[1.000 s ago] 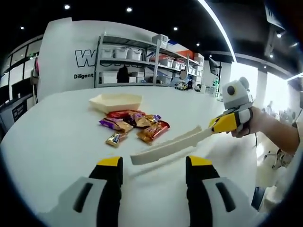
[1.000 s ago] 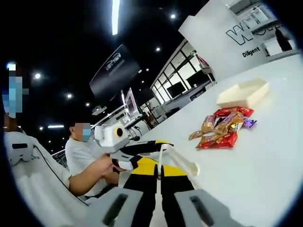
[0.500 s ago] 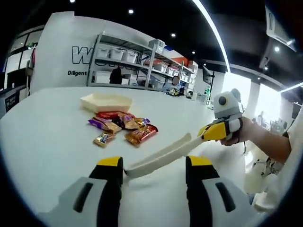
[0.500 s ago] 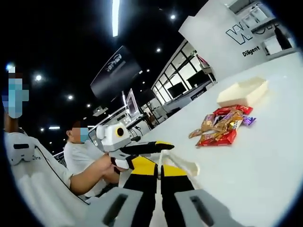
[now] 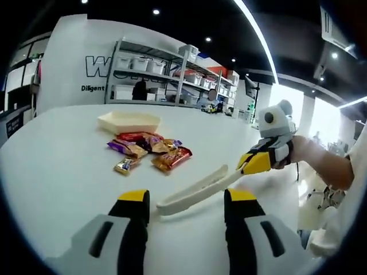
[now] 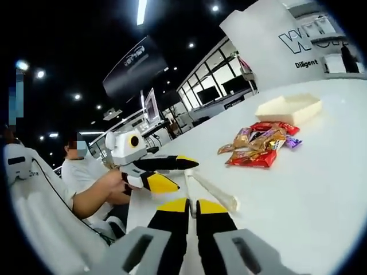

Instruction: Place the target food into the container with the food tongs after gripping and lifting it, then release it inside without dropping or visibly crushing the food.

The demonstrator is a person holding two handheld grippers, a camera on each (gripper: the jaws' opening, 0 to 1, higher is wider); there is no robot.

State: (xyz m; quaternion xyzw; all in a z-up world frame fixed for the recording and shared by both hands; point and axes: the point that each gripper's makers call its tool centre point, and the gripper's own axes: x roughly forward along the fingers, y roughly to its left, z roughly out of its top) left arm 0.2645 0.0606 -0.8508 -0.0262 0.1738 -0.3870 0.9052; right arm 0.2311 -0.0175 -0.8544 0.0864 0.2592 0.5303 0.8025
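Observation:
Cream food tongs hang above the white table, one end pinched in my right gripper, which comes in from the right. The tongs' free end lies between the jaws of my open left gripper, near its left jaw. Beyond them sits a pile of wrapped snacks, and behind that a shallow cream container. In the right gripper view my right gripper is shut on the tongs. There the left gripper stands open at the left, with the snacks and the container ahead.
A person's hand holds the left gripper, and a forearm comes in behind the right one. Metal shelving with bins stands beyond the table's far edge. Bare tabletop lies around the snacks.
Both cameras have shifted a little. The tongs' free end has sunk slightly and still lies between the left jaws. The right gripper keeps its hold; snacks and container have not moved.

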